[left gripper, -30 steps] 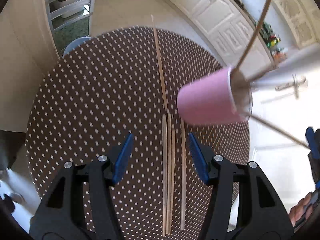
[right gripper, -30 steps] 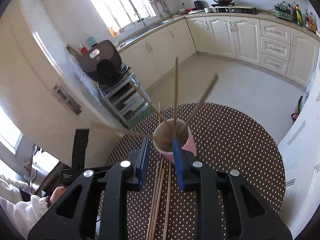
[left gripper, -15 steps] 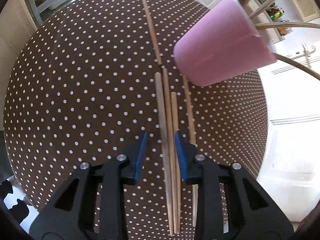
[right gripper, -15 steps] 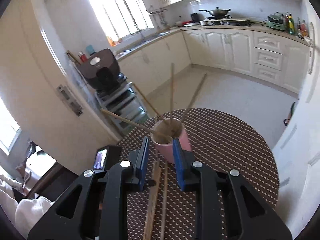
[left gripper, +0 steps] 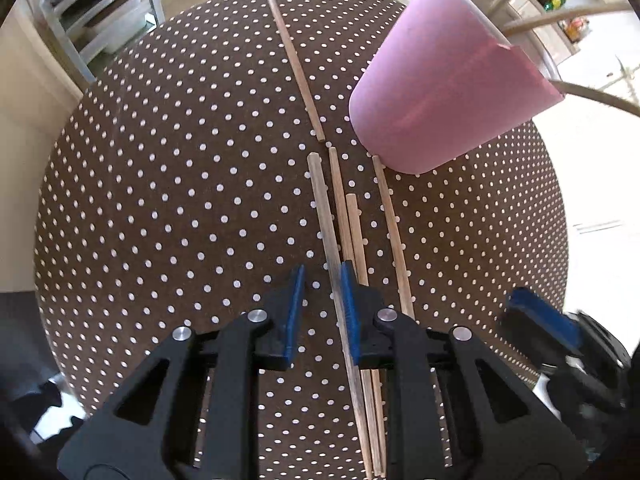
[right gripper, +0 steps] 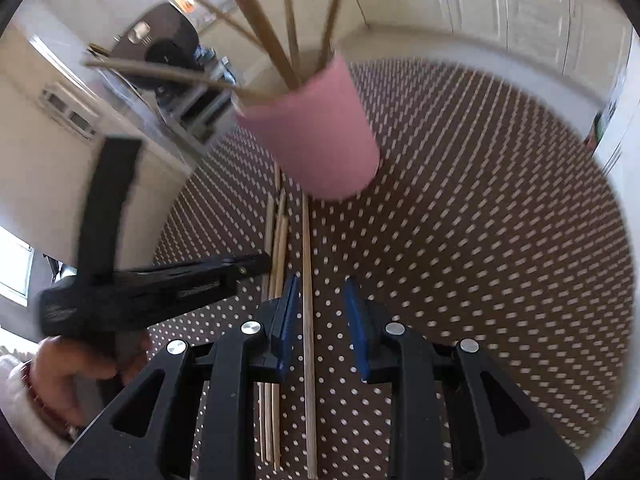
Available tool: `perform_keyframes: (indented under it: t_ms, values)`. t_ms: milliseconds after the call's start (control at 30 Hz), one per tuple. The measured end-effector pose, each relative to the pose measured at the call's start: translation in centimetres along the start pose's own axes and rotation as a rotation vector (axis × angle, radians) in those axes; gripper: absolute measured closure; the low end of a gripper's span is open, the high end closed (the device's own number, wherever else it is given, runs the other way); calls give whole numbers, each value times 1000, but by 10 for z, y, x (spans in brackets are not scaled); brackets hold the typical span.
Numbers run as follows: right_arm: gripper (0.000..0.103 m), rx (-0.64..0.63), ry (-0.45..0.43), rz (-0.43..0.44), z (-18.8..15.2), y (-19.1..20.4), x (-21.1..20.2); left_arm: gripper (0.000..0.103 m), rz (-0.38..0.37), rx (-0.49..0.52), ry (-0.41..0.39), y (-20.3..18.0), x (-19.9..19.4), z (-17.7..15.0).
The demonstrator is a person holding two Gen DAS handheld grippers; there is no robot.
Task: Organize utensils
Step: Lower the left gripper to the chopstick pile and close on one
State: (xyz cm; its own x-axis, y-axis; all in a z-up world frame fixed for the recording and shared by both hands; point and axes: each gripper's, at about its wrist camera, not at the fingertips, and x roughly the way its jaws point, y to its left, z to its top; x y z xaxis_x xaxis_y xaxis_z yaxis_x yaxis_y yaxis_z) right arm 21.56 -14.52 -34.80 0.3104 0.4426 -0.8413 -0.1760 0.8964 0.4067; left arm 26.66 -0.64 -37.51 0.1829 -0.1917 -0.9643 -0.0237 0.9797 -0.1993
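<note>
Straddling chopsticks (left gripper: 332, 240) beside the pink cup (left gripper: 440, 80), both grippers (left gripper: 322, 312) (right gripper: 320, 320) gape, holding nothing.

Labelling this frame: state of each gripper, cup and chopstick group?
Left gripper: open, straddling one loose wooden chopstick.
Right gripper: open, over the rightmost wooden chopstick.
Pink plastic cup: upright, holding several chopsticks.
Brown polka-dot round table: five chopsticks lying flat.

chopsticks in pink cup (right gripper: 320, 128): tops cut off by frame | tabletop (right gripper: 500, 208): dots motion-smeared | loose chopsticks (left gripper: 370, 420): near ends hidden under left claw (left gripper: 322, 312)
</note>
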Motion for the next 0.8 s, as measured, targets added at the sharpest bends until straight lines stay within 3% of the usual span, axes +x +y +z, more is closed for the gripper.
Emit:
perform_keyframes:
  t_ms: [100,400,700,800]
  values:
    - [81,-18,44,3,7,4,20,83,39,25,-7,-7,-1,-1]
    - [87,-76,127,-57,25,18,56,79,-15,-29,34,12,1,0]
    - [84,-156,225,-115,46,40,74,92,25,-11,18,11,5,1]
    - [84,-155,230,-124,46,46,81,95,0,-30,3,17,2,-6]
